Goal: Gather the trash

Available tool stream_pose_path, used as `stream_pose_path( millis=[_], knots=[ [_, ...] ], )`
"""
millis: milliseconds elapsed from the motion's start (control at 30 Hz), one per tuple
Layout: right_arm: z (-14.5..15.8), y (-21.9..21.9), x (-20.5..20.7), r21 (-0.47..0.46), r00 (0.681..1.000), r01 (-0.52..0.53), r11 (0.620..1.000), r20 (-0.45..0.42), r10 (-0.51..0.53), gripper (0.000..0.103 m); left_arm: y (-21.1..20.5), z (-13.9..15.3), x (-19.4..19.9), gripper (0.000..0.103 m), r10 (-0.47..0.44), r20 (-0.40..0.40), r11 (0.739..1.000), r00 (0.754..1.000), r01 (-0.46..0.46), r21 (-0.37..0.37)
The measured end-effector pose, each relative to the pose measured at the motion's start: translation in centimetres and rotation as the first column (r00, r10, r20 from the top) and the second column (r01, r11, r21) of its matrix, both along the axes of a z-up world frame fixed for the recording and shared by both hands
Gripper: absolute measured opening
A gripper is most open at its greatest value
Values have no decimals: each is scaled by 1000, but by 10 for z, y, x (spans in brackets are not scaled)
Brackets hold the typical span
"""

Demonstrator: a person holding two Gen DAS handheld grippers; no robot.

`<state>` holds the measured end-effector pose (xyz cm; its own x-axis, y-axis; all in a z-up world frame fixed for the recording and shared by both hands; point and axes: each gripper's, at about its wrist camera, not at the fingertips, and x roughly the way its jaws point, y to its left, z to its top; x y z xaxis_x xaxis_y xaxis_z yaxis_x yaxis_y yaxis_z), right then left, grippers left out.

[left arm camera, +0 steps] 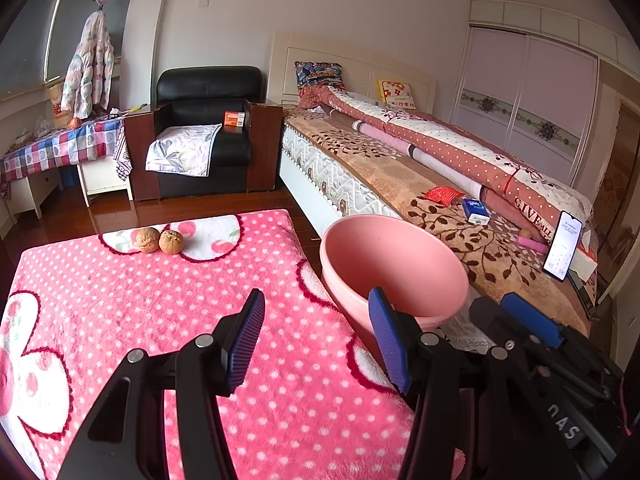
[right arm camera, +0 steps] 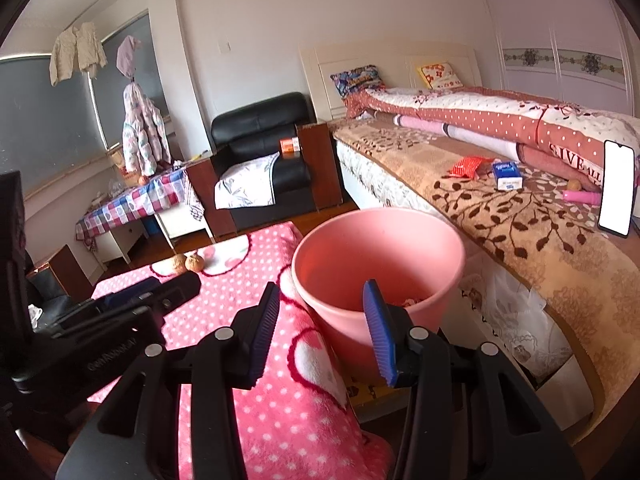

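Observation:
A pink bucket (left arm camera: pixel 394 268) stands on the floor between a pink polka-dot blanket surface (left arm camera: pixel 160 320) and the bed. In the right wrist view the bucket (right arm camera: pixel 376 256) holds some scraps at its bottom. Two walnuts (left arm camera: pixel 160 241) lie at the far end of the blanket and show in the right wrist view (right arm camera: pixel 188 263) too. A red wrapper (left arm camera: pixel 442 195) and a blue-and-white box (left arm camera: pixel 476 211) lie on the bed. My left gripper (left arm camera: pixel 320 340) is open and empty above the blanket. My right gripper (right arm camera: pixel 324 328) is open and empty beside the bucket's near rim.
A phone (left arm camera: pixel 564 246) leans on the bed's rolled quilt, with a pink tube (left arm camera: pixel 532 244) beside it. A black armchair (left arm camera: pixel 208 132) with an orange box stands beyond. A checkered-cloth table (left arm camera: pixel 60 148) is at the left. A wardrobe (left arm camera: pixel 532 100) fills the right wall.

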<state>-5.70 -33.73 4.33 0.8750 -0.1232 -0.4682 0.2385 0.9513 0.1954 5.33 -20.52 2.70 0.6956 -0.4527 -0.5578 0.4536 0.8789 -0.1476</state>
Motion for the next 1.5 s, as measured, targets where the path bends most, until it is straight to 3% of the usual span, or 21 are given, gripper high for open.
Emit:
stream_pose_path(
  millis=[1500],
  knots=[
    [-6, 7, -1, -4, 1000, -8, 1000, -14, 8, 44, 7, -6, -2, 54, -7, -10, 1000, 1000, 7, 11]
  ],
)
